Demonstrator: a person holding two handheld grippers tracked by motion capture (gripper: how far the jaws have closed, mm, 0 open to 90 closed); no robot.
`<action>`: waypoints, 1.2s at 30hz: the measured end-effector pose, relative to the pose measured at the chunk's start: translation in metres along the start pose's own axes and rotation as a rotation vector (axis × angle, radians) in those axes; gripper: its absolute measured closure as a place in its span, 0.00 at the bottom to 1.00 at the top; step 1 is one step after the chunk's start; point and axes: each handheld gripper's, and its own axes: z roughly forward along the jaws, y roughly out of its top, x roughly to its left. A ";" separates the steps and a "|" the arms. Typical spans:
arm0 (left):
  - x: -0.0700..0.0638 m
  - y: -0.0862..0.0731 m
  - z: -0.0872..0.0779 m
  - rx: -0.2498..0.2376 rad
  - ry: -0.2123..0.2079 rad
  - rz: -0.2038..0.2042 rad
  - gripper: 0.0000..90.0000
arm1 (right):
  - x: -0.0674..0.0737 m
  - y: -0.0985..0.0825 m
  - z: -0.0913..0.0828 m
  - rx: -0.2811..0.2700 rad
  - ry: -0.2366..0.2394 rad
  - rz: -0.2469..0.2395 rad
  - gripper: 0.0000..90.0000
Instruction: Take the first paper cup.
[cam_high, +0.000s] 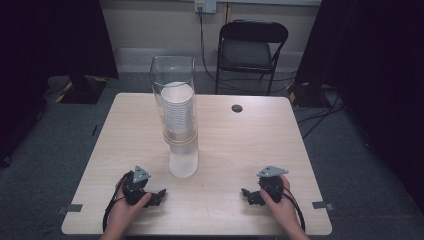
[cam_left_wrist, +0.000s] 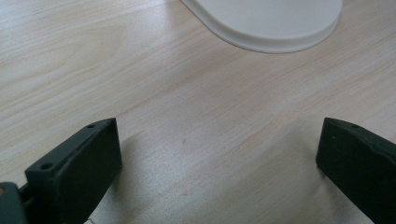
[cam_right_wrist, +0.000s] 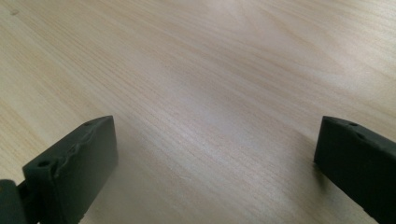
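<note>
A tall clear cylinder (cam_high: 174, 90) stands on a white base (cam_high: 183, 162) near the middle of the wooden table (cam_high: 250, 145), with a stack of white cups (cam_high: 178, 110) inside it. The base's rounded edge (cam_left_wrist: 275, 28) appears at the top of the left gripper view. My left gripper (cam_high: 159, 194) rests low on the table at the front left, just left of the base, jaws wide apart and nothing between them (cam_left_wrist: 219, 158). At the front right my right gripper (cam_high: 246, 193) also lies on the table, open over bare wood (cam_right_wrist: 215, 158).
A small dark round hole or cap (cam_high: 237, 108) sits in the table's far right part. A black folding chair (cam_high: 252, 47) stands behind the table. Cables (cam_high: 320, 112) run across the grey floor at the right. Dark curtains hang on both sides.
</note>
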 end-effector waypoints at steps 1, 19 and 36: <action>0.000 0.000 0.000 0.001 0.000 0.001 0.00 | 0.000 0.000 0.000 0.001 -0.001 -0.002 0.00; 0.004 0.010 -0.009 -0.084 -0.089 -0.133 0.24 | 0.000 0.000 -0.001 0.002 0.003 -0.002 0.00; -0.007 0.052 -0.020 -0.165 -0.130 -0.070 0.20 | 0.000 0.000 -0.001 0.001 0.004 -0.002 0.00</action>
